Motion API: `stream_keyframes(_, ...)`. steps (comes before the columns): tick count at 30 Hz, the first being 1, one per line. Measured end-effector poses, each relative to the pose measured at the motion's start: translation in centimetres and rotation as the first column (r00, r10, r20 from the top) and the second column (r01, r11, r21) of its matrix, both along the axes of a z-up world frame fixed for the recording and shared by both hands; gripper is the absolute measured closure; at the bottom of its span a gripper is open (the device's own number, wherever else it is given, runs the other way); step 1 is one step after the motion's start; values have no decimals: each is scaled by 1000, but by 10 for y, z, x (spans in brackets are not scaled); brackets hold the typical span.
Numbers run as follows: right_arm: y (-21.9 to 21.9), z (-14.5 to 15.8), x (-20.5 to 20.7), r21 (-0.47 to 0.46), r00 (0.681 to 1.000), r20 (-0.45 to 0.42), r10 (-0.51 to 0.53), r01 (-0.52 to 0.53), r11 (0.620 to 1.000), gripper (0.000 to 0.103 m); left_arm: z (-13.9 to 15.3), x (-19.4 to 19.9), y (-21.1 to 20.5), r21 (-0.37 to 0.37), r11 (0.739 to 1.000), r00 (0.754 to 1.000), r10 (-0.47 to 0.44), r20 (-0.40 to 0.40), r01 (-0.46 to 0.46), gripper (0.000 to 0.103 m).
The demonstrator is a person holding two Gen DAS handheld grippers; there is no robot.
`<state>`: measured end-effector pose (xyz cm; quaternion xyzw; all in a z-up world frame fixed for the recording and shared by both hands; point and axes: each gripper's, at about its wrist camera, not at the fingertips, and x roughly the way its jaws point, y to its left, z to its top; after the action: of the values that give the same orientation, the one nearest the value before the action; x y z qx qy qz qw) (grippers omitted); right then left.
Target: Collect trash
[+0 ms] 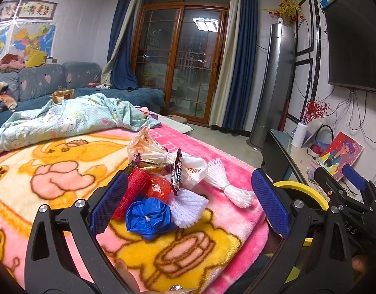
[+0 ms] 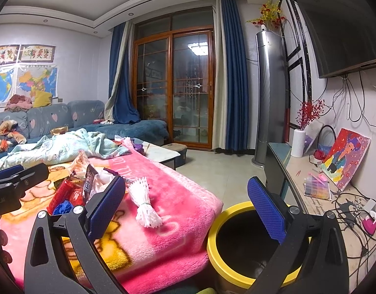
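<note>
Dim indoor light, fisheye-warped edges

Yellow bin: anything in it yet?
Looks empty: the yellow-rimmed bin shows only a dark bare interior in the right wrist view; the deepest part is partly hidden.

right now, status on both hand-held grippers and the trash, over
Left hand-held gripper open, over trash pile on the pink blanket. Right hand-held gripper open, empty, above yellow-rimmed bin. Nothing blocking.

Clearance around trash pile

Pink blanket (image 2: 178,196) bare right of the foam net (image 2: 144,205); yellow-rimmed bin (image 2: 213,252) mouth unobstructed near right; wrappers crowd left; crumpled quilt (image 1: 65,117) blocks far side.
</note>
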<state>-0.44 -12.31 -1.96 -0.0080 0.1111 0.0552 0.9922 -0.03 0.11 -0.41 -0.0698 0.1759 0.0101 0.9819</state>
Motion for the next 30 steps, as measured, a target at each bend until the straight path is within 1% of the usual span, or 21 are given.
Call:
stream_keyframes(23, 3, -4, 0, -3, 1000, -6, 6, -6, 1000, 6, 0, 1, 0, -2, 1000, 1000, 6, -15, -6, 11)
stream_keyframes(26, 6, -5, -2, -7, 1000, 0, 25, -25, 1000, 6, 0, 1, 1, -3, 1000, 1000, 9, -17, -9, 11)
stream_keyframes(30, 18, -3, 0, -14, 996, -10, 89, -89, 996, 6, -1, 2, 8, -11, 1000, 1000, 22, -20, -23, 11)
